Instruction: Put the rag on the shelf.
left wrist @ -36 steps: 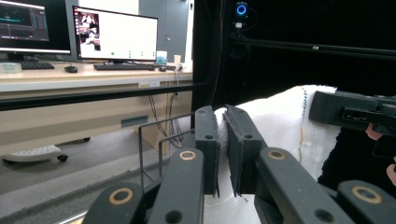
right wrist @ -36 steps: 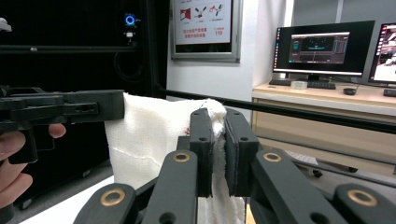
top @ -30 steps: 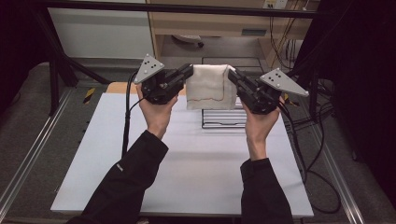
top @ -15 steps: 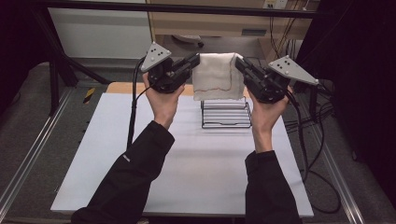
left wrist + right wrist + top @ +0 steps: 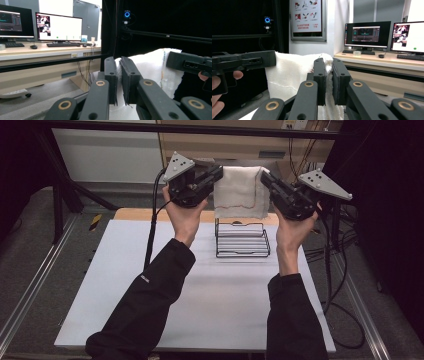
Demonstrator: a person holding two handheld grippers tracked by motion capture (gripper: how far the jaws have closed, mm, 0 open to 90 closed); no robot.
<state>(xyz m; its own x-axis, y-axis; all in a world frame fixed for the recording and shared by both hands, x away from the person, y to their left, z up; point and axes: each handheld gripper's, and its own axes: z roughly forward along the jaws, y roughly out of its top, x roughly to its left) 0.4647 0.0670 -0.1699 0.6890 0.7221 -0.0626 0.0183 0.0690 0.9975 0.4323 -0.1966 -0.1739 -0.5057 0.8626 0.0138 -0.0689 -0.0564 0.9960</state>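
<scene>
A white towel [image 5: 241, 192] with a thin red stitch line hangs in the air between my two grippers, high above the table. My left gripper [image 5: 218, 172] is shut on the towel's upper left corner, and in the left gripper view the cloth [image 5: 152, 67] is pinched between the jaws of that gripper [image 5: 119, 72]. My right gripper [image 5: 265, 176] is shut on the upper right corner; its own view shows the towel [image 5: 292, 75] squeezed in that gripper [image 5: 329, 72]. Below the towel a black wire rack [image 5: 242, 239] stands on the white table [image 5: 200, 295].
A wooden board edge [image 5: 135, 214] lies behind the white table top. Black cables [image 5: 340, 250] trail off the table's right side. Metal rails [image 5: 35, 280] flank the table. Beyond stands a desk with monitors [image 5: 58, 27].
Both grippers have risen and moved away from me with the towel stretched between them, lifting it off the wire rack, which now stands uncovered beneath.
</scene>
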